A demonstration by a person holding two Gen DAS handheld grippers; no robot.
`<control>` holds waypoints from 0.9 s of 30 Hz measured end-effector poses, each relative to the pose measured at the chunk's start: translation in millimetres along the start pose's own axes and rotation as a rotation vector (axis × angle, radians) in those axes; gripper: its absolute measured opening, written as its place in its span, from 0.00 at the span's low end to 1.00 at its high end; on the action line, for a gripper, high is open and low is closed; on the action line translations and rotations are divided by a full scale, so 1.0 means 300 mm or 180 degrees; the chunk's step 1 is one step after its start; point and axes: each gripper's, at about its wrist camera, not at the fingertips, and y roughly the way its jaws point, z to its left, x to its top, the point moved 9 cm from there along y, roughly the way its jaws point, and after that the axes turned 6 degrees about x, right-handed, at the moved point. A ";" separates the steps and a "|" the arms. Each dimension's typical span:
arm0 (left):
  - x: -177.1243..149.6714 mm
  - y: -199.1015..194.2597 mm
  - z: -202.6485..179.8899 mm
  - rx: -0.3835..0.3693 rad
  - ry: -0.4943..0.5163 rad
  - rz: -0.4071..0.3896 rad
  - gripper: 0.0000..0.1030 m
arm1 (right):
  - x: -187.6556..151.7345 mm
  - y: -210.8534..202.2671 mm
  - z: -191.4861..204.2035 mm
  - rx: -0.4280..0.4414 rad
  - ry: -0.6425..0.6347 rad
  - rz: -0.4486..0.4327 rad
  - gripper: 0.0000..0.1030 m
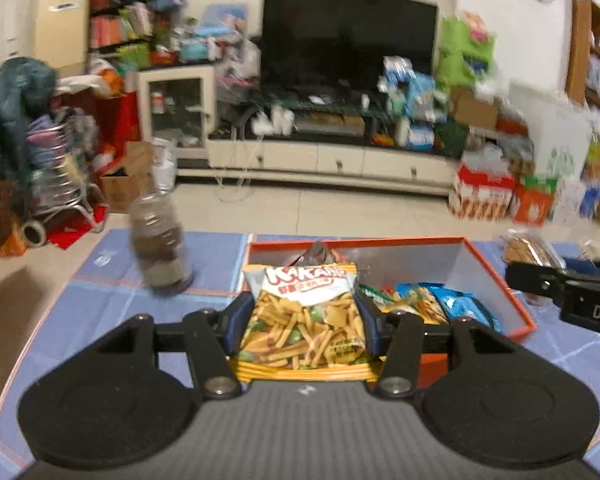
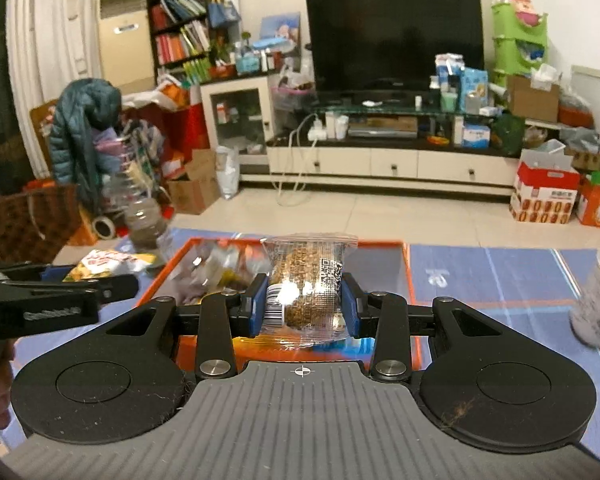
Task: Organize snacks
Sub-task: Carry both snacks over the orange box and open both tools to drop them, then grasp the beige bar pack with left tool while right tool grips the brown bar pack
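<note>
My left gripper (image 1: pixel 302 322) is shut on a yellow chip bag (image 1: pixel 304 316) and holds it upright at the near left corner of the orange box (image 1: pixel 496 280). Blue and green snack packets (image 1: pixel 428 300) lie in the box. My right gripper (image 2: pixel 303 306) is shut on a clear packet of brown snack (image 2: pixel 306 280), held over the orange box (image 2: pixel 406 280) near its front edge. The left gripper with its chip bag (image 2: pixel 108 262) shows at the left in the right wrist view. The right gripper shows at the right edge in the left wrist view (image 1: pixel 572 288).
A plastic bottle (image 1: pixel 160 244) stands on the blue cloth (image 1: pixel 100 300) left of the box. A white mug (image 2: pixel 598 300) stands at the right. A wicker basket (image 2: pixel 24 220) sits at the far left. A clear snack pack (image 1: pixel 528 250) lies beyond the box's right corner.
</note>
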 end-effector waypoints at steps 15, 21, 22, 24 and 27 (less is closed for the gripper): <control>-0.389 -0.153 0.143 0.0024 -0.0496 0.0241 0.91 | -0.445 -0.007 0.028 -0.0129 0.0643 0.0321 0.66; -0.452 -0.127 0.148 0.0004 -0.0370 0.0374 0.91 | -0.533 0.113 0.067 -0.0484 0.0427 0.0540 0.59; -0.452 -0.127 0.151 -0.0009 -0.0360 0.0371 0.91 | -0.543 0.126 0.065 -0.0512 0.0393 0.0598 0.58; -0.457 -0.128 0.143 -0.0050 -0.0302 0.0371 0.91 | -0.558 0.119 0.047 -0.0556 0.0377 0.0636 0.56; -0.464 -0.134 0.123 -0.0118 -0.0292 0.0394 0.91 | -0.563 0.078 0.005 -0.0624 0.0330 0.0680 0.58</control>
